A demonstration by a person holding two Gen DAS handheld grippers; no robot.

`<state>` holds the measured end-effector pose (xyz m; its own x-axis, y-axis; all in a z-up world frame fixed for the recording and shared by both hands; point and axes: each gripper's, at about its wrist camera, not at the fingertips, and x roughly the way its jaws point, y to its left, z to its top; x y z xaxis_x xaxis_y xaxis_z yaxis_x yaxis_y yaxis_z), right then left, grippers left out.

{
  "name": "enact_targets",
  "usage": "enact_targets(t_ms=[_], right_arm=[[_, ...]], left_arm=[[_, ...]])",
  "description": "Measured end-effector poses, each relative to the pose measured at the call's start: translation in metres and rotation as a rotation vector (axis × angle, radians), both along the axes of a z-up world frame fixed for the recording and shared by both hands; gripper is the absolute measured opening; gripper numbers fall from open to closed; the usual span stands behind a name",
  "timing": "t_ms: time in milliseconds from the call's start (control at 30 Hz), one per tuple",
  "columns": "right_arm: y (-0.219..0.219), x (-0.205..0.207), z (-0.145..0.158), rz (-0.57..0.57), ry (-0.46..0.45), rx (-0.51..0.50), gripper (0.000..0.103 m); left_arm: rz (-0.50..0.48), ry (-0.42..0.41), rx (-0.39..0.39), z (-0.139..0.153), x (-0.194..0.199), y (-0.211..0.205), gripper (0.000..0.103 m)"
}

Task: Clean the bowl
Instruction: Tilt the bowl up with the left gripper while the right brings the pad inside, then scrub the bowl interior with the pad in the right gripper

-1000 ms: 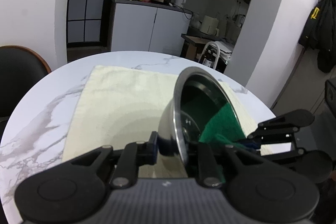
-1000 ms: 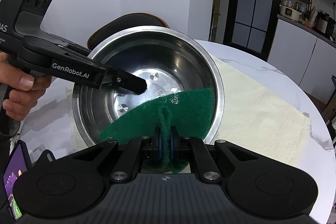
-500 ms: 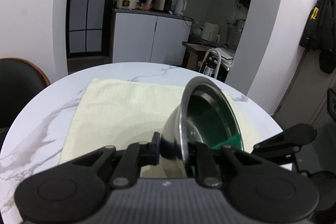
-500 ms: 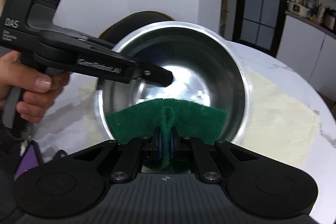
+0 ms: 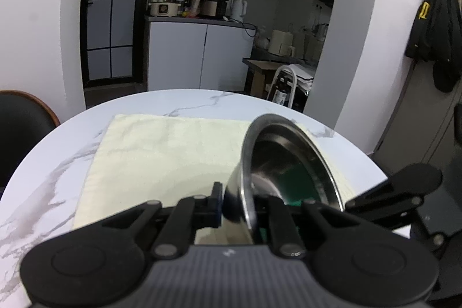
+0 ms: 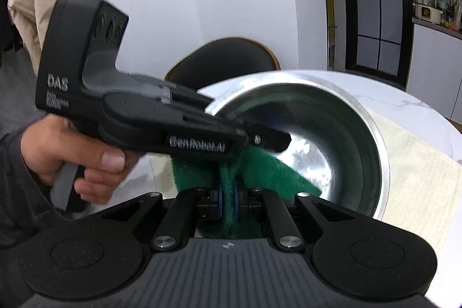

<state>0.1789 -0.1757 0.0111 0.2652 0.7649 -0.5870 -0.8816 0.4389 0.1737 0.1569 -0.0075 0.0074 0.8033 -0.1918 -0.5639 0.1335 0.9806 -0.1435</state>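
Fingers point(image 5: 216, 199) clamp bowl point(image 5: 288, 160) rim — right gripper point(image 6: 228, 199) pinches scourer point(image 6: 260, 172).

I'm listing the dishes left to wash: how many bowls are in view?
1. A single steel bowl is tipped on its side above the cream cloth on the marble table, its rim pinched by the left gripper. Others may sit outside both views.

The bowl point(image 6: 332, 134) is glossy polished metal, the green scouring pad point(image 6: 260, 172) rough fibre (the table point(image 5: 57, 163) smooth marble-look).
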Motion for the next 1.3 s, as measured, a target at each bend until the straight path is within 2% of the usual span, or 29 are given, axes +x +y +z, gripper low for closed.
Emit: enact_targets(t_ms=[233,500,767,933,1300], right_arm=[[-0.005,0.000,-0.001,0.008,-0.019,-0.081,0.008],[-0.016,-0.001,0.004,-0.033,-0.023,-0.069,0.008],[-0.019,-0.008,0.009,-0.104,-0.031,-0.016,0.008],[-0.026,-0.009,0.009,-0.120,-0.031,-0.005,0.008],[-0.012,-0.005,-0.004,-0.099,-0.027,-0.061,0.008]], left_arm=[[0.018,-0.018,-0.002,0.004,0.005,0.002,0.008],[0.018,-0.062,0.023,0.010,0.012,-0.004,0.008],[0.037,-0.107,0.053,0.011,0.022,-0.010,0.008],[0.026,-0.161,0.042,0.015,0.021,-0.007,0.008],[0.000,-0.139,0.034,0.016,0.010,-0.006,0.011]])
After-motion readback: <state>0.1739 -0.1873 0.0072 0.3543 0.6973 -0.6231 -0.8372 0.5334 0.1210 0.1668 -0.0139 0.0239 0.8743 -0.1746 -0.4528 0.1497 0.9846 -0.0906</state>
